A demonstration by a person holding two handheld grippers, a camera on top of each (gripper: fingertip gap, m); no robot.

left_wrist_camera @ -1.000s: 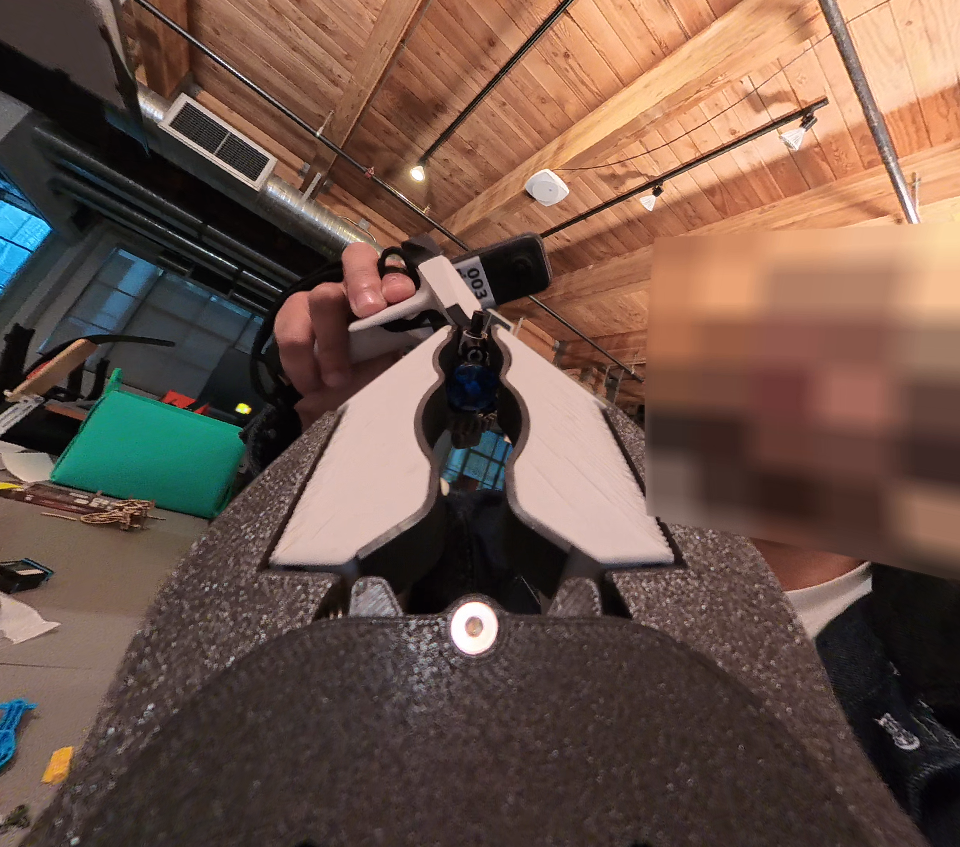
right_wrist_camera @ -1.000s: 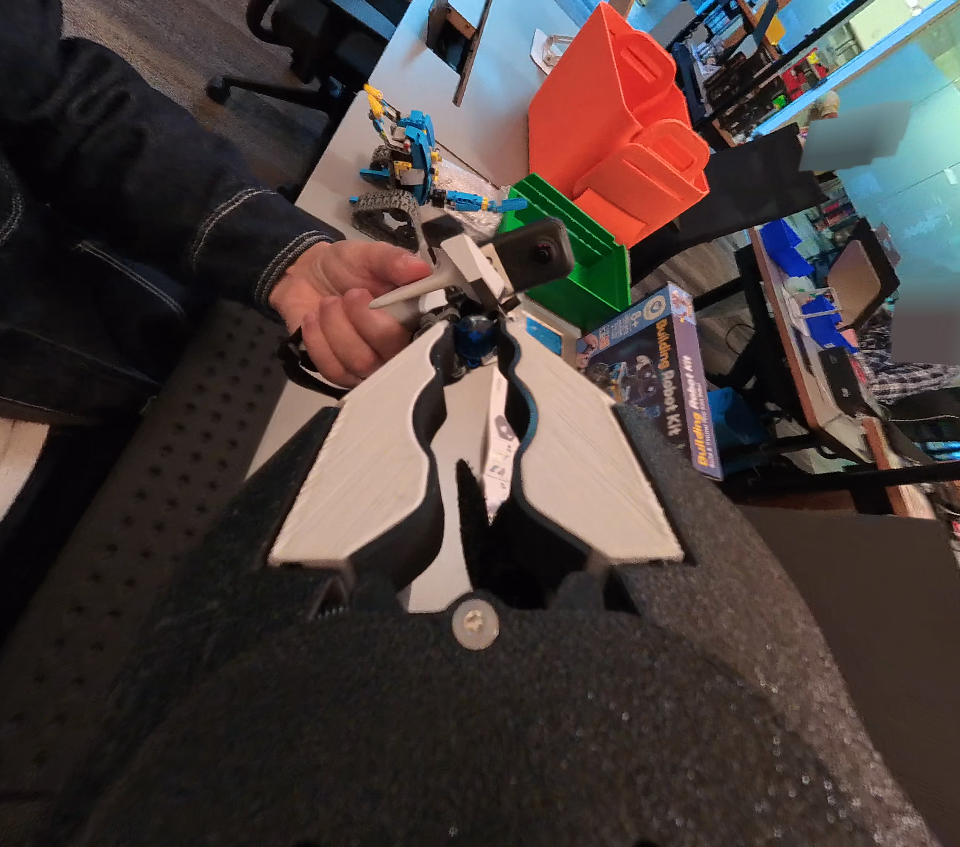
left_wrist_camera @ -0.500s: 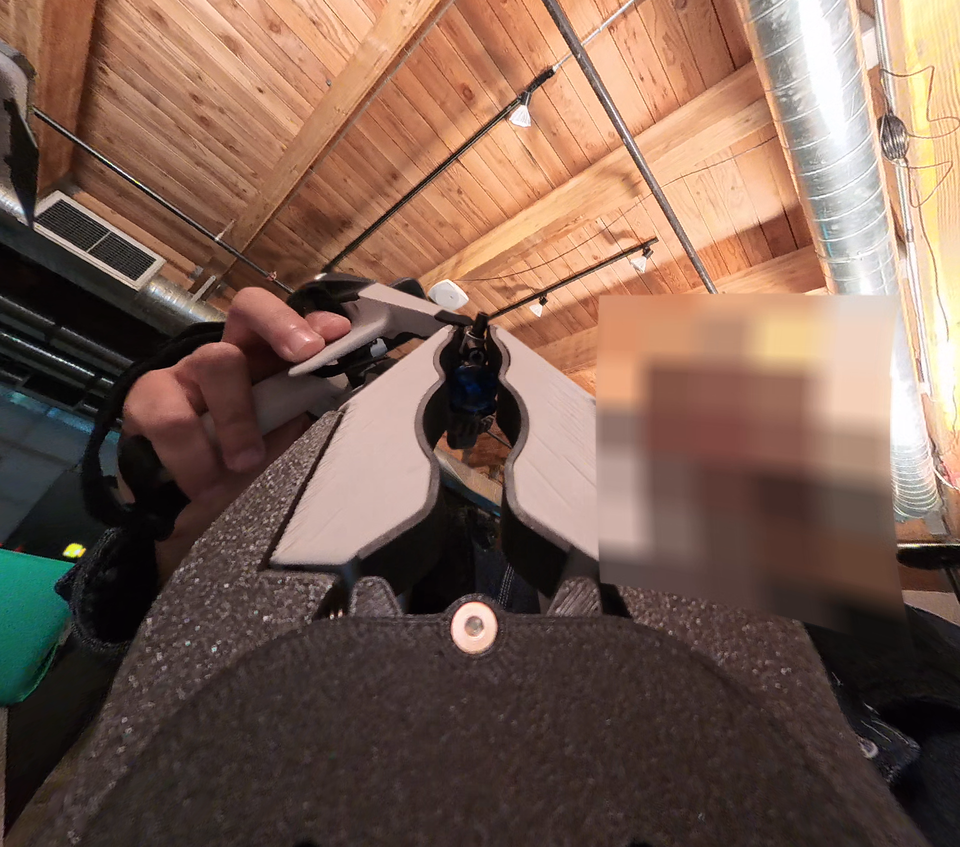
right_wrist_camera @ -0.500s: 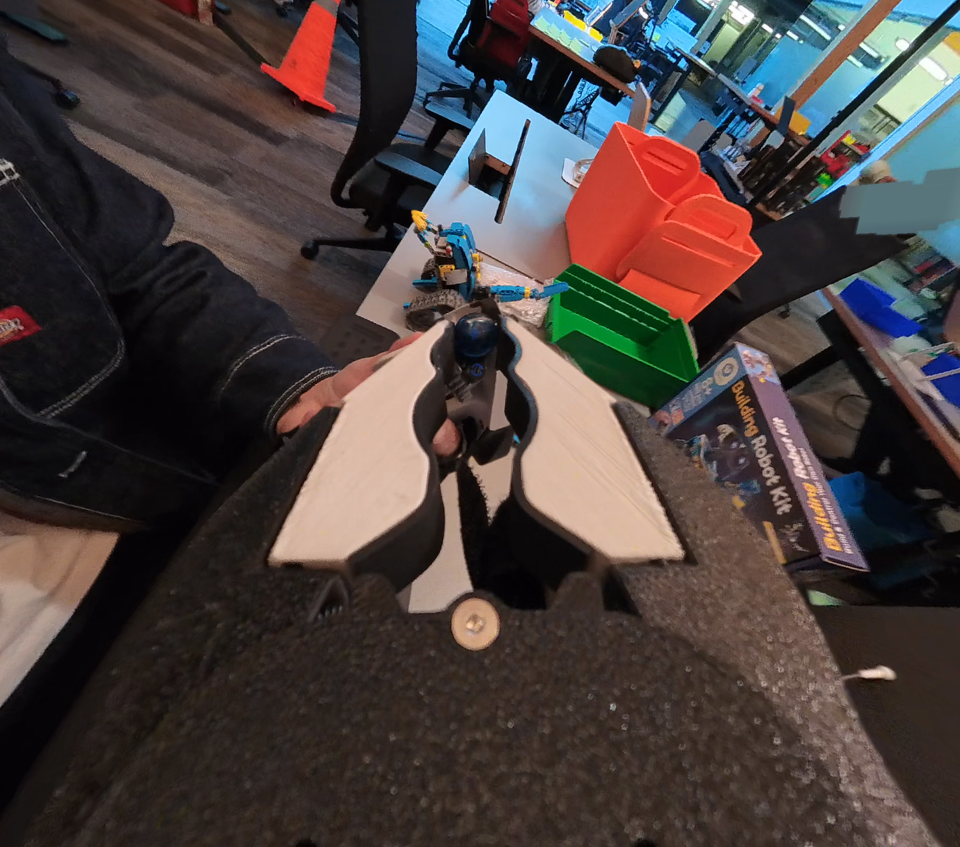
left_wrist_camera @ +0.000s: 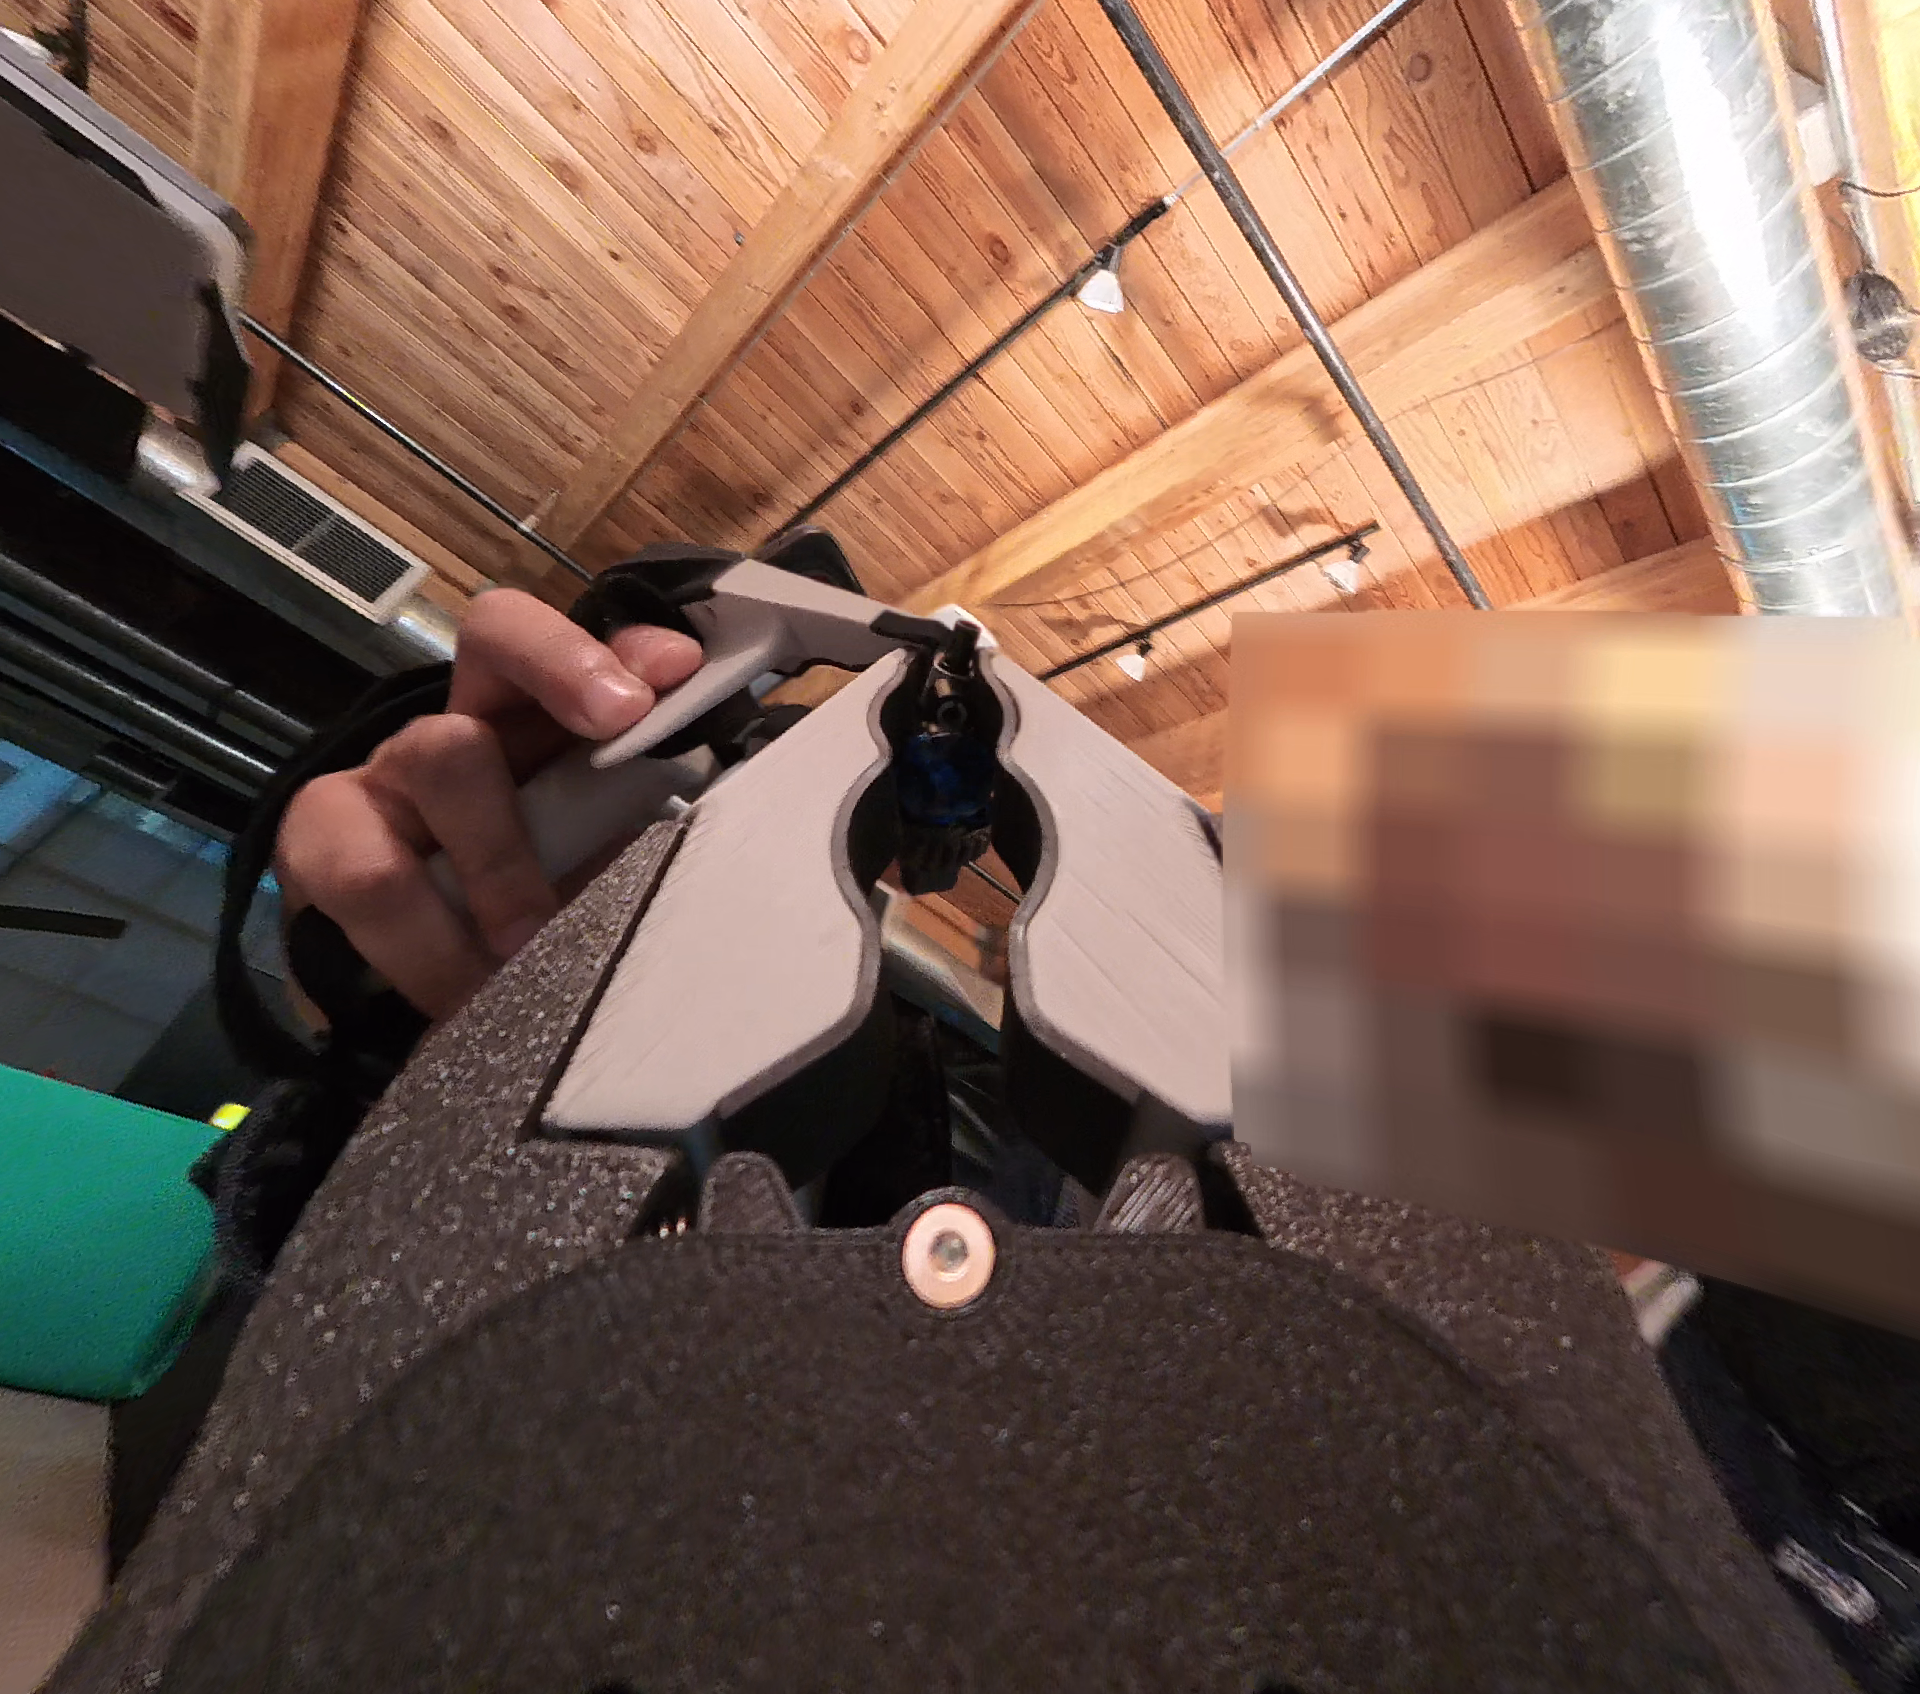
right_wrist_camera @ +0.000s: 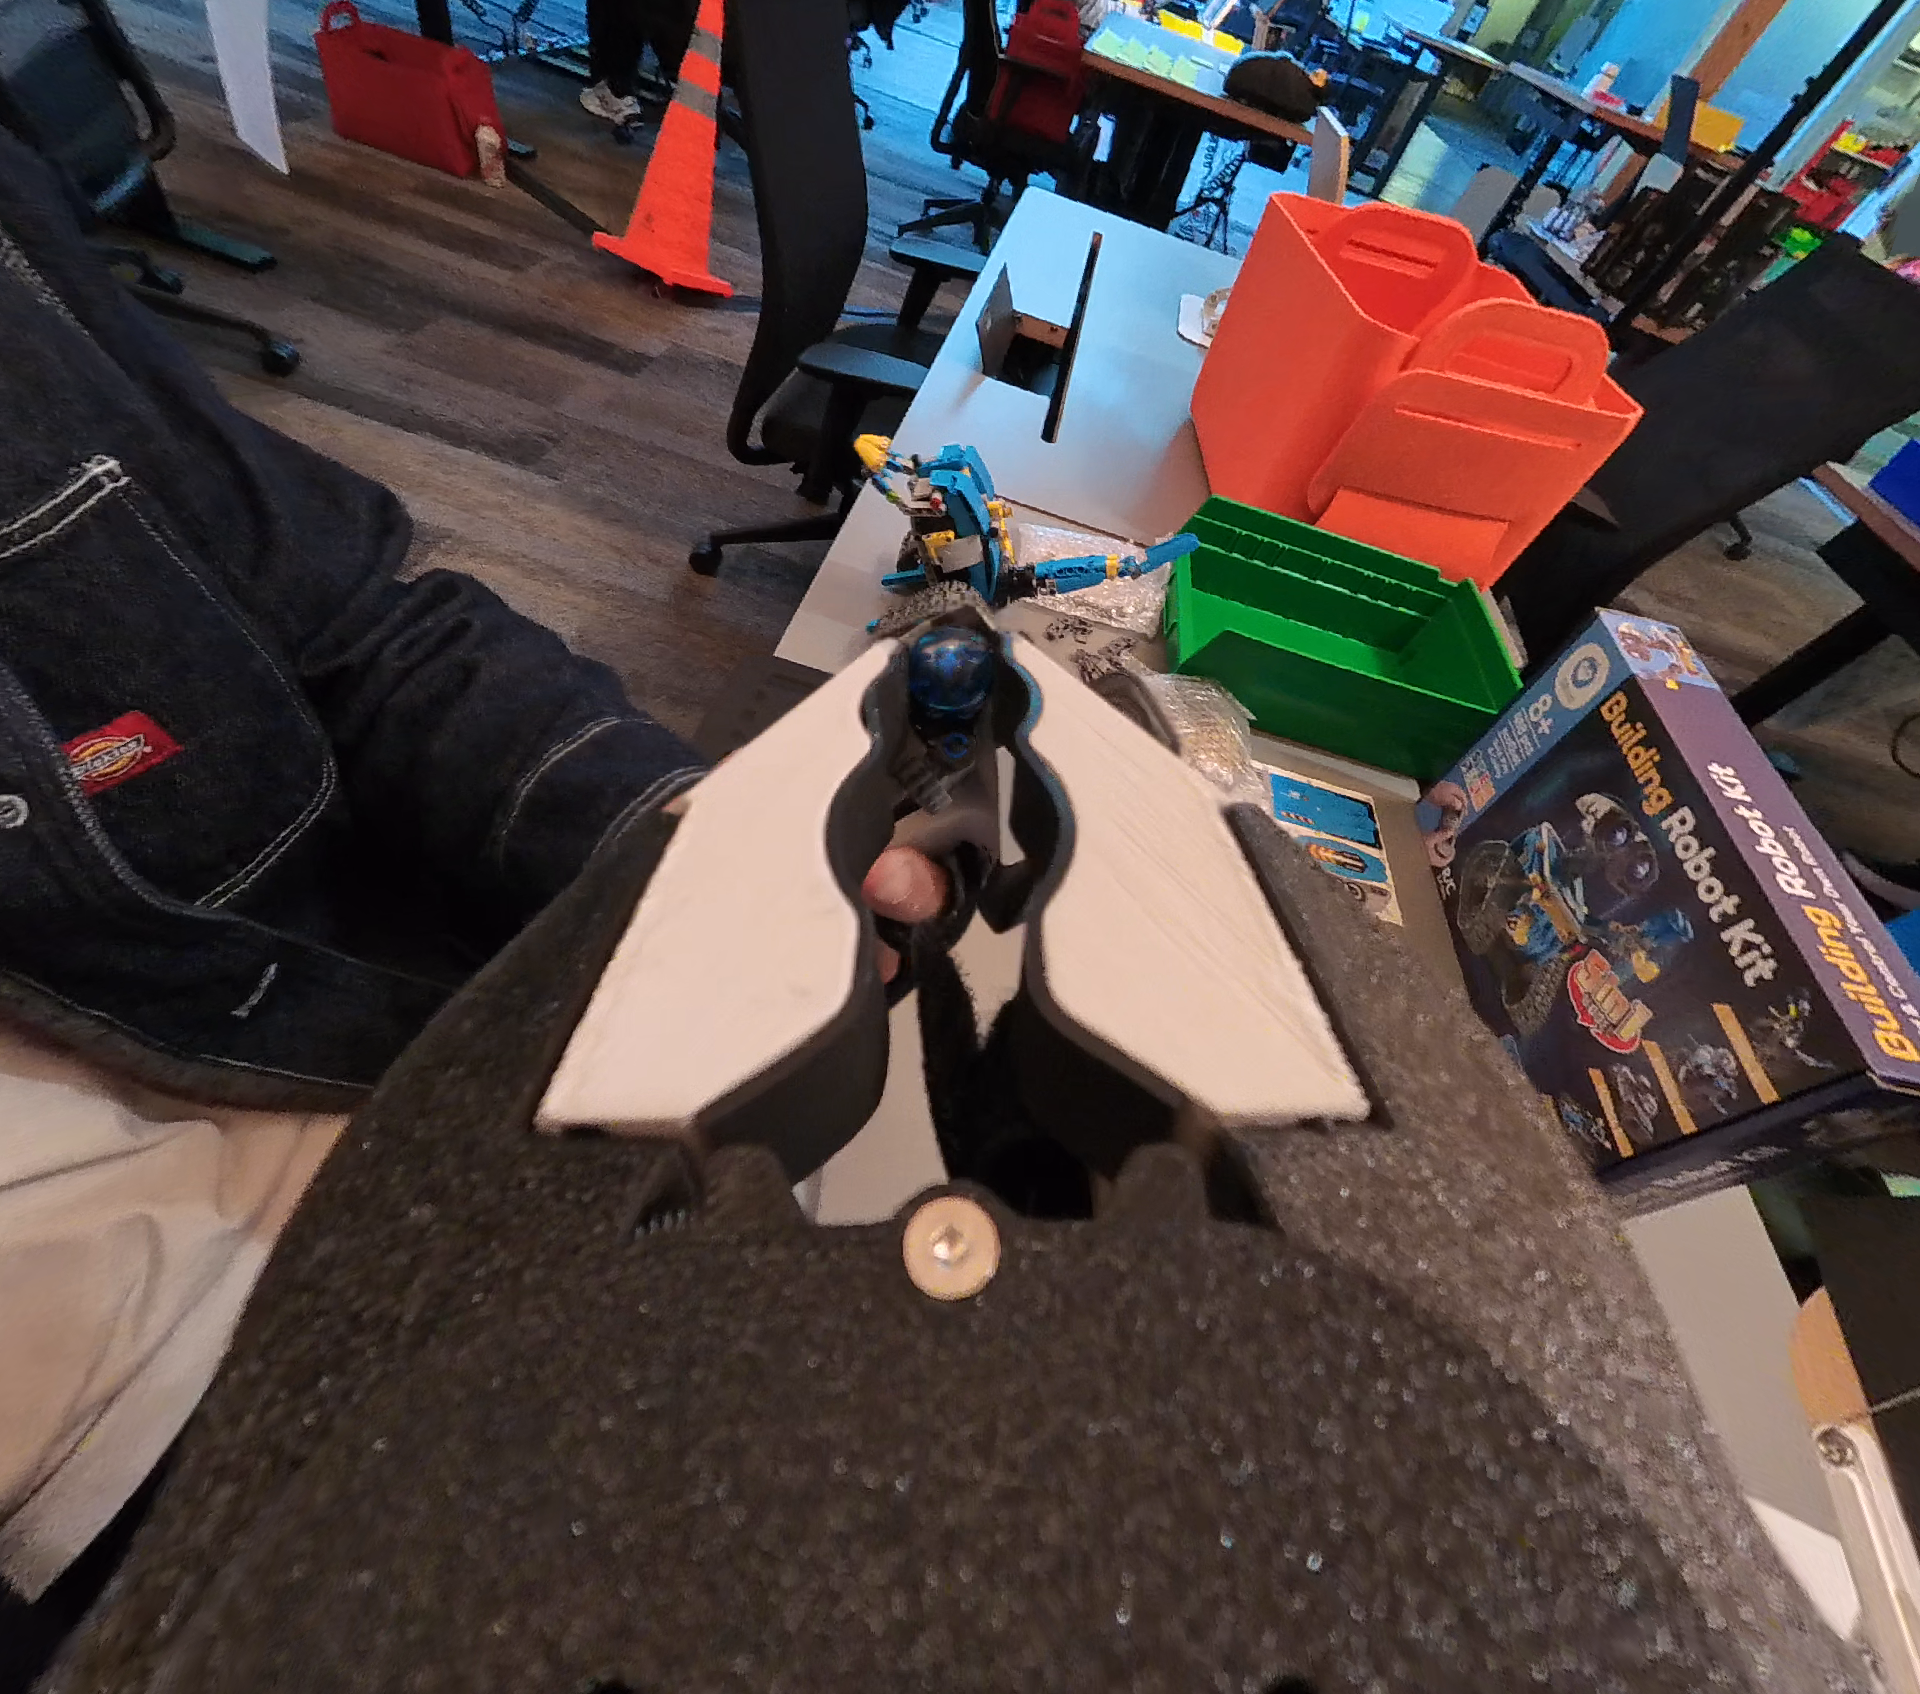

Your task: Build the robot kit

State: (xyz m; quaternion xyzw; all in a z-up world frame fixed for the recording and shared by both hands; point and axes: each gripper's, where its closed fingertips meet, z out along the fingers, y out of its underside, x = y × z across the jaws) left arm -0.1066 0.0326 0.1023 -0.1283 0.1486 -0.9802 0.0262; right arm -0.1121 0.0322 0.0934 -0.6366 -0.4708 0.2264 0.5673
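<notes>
- left gripper [left_wrist_camera: 943, 688] points up at the wooden ceiling [left_wrist_camera: 644, 117], jaws clamped on a small blue-and-black toy part [left_wrist_camera: 940, 780]
- right gripper [right_wrist_camera: 951, 657] has its jaws pinching the same part from the opposite end, above the counter [right_wrist_camera: 1117, 356] near the green bin [right_wrist_camera: 1340, 647]

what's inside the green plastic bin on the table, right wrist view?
The green plastic bin shows only ribbed divider slots and bare green walls; its floor near the front wall is hidden.
</notes>
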